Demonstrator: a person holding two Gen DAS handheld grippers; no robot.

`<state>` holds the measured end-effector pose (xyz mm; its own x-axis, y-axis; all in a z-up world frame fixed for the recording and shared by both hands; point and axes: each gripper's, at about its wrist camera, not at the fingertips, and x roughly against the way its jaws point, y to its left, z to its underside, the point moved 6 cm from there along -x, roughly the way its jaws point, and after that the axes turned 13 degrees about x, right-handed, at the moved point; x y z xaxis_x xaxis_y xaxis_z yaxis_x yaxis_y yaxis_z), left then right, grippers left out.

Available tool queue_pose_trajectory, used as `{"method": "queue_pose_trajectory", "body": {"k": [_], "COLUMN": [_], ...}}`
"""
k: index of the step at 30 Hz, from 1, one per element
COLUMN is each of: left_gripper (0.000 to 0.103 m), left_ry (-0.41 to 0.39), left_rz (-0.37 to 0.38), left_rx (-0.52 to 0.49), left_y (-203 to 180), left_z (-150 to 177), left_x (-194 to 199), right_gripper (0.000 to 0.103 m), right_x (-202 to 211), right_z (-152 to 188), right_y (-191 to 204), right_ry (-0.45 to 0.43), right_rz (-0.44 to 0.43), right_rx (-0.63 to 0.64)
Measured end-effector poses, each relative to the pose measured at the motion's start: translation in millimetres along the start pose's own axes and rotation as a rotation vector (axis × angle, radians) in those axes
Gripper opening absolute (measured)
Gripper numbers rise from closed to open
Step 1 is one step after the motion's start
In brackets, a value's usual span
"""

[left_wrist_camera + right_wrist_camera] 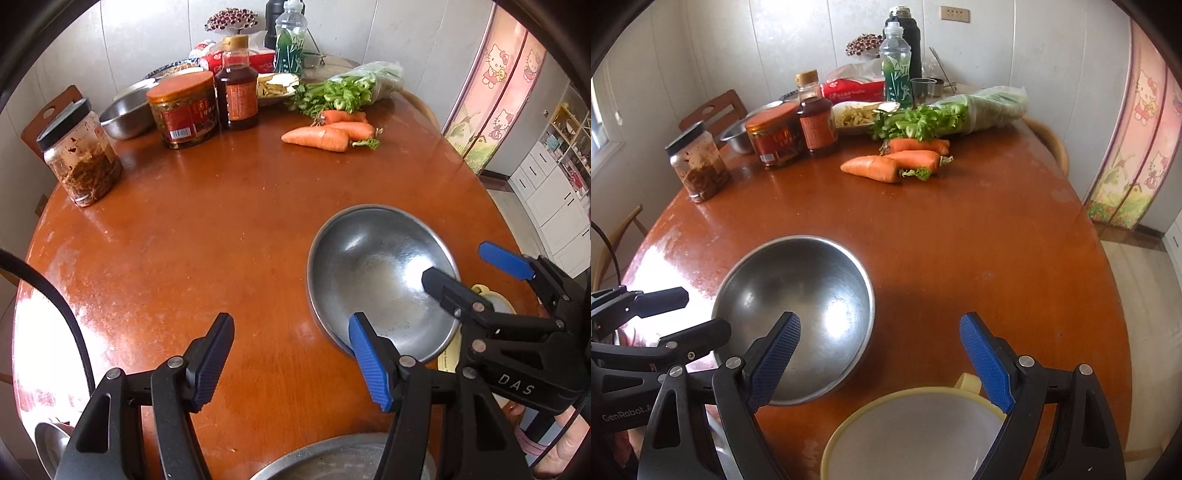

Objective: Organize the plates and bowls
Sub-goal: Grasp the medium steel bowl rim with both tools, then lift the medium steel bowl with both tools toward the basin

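A steel bowl (376, 273) sits on the round wooden table (207, 229); it also shows in the right wrist view (801, 295). My left gripper (291, 354) is open and empty, its right finger over the bowl's near rim. My right gripper (881, 358) is open and empty, its left finger above the bowl's near edge; it also shows in the left wrist view (476, 266). A pale yellow-rimmed plastic bowl (916, 432) lies just below the right gripper. Another steel dish (332, 461) lies below the left gripper.
At the table's far side stand a dark jar (81, 155), an orange-lidded jar (183, 107), a sauce bottle (236, 92), a small steel bowl (125, 114), carrots (325, 133), bagged celery (351, 88), a green bottle (290, 44) and a flask (908, 40).
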<state>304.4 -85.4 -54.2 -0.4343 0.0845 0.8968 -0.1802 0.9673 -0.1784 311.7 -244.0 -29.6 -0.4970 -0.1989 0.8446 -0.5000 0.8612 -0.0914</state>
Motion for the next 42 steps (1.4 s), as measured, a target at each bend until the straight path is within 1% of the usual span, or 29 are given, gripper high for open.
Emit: {"method": "queue_pose_trajectory", "body": {"k": [1, 2, 3, 5, 6, 8, 9, 11, 12, 14, 15, 17, 18, 19, 20, 22, 25, 29, 36, 42], "left_gripper": [0.064, 0.064, 0.064, 0.064, 0.064, 0.064, 0.064, 0.064, 0.064, 0.061, 0.059, 0.046, 0.041, 0.031, 0.026, 0.025, 0.025, 0.025, 0.025, 0.025], "left_ry": [0.002, 0.004, 0.006, 0.006, 0.008, 0.017, 0.020, 0.033, 0.035, 0.049, 0.057, 0.075, 0.082, 0.085, 0.090, 0.087, 0.091, 0.067, 0.024, -0.022], "left_rz": [0.002, 0.003, 0.004, 0.001, -0.001, 0.003, 0.005, 0.018, 0.026, 0.043, 0.049, 0.057, 0.061, 0.066, 0.073, 0.063, 0.073, 0.077, 0.105, 0.124], "left_rx": [0.002, 0.004, 0.007, 0.008, 0.010, 0.019, 0.025, 0.037, 0.040, 0.049, 0.047, 0.039, 0.033, 0.034, 0.034, 0.026, 0.037, 0.037, 0.043, 0.043], "left_y": [0, 0, 0, 0, 0, 0, 1, 1, 1, 0, -1, -4, -6, -8, -9, -10, -8, -4, 3, 9], "left_z": [0, -1, -1, -1, -1, 0, 1, 1, 1, 2, 2, 4, 5, 6, 7, 8, 8, 6, 6, 12], "left_x": [-1, -2, -3, -5, -6, -8, -9, -11, -12, -14, -16, -20, -22, -23, -24, -23, -22, -11, 16, 46], "right_gripper": [0.084, 0.079, 0.075, 0.063, 0.060, 0.050, 0.047, 0.038, 0.037, 0.030, 0.029, 0.028, 0.027, 0.024, 0.022, 0.020, 0.020, 0.020, 0.020, 0.020], "right_x": [0, 0, 0, -1, -2, -3, -4, -4, -3, -5, -7, -9, -10, -10, -10, -6, -3, 1, 21, 48], "right_z": [0, 0, 0, 1, 1, 2, 2, 2, 2, 2, 2, 3, 3, 2, 2, -1, -3, -5, -11, -16], "right_y": [-1, -1, -1, 0, 0, 0, 1, 2, 3, 5, 5, 7, 9, 11, 13, 18, 23, 25, 31, 43], "right_ry": [-0.007, -0.009, -0.010, -0.004, -0.005, -0.003, -0.004, -0.007, -0.008, -0.006, -0.002, 0.002, 0.002, -0.002, -0.005, -0.021, -0.027, -0.037, -0.078, -0.123], "right_rz": [0.011, 0.011, 0.006, 0.000, 0.000, -0.007, -0.014, -0.023, -0.025, -0.037, -0.040, -0.053, -0.058, -0.066, -0.078, -0.102, -0.097, -0.119, -0.137, -0.141], "right_rx": [0.006, 0.011, 0.014, 0.024, 0.030, 0.033, 0.035, 0.039, 0.046, 0.054, 0.054, 0.050, 0.052, 0.055, 0.057, 0.056, 0.066, 0.050, 0.045, 0.056]}}
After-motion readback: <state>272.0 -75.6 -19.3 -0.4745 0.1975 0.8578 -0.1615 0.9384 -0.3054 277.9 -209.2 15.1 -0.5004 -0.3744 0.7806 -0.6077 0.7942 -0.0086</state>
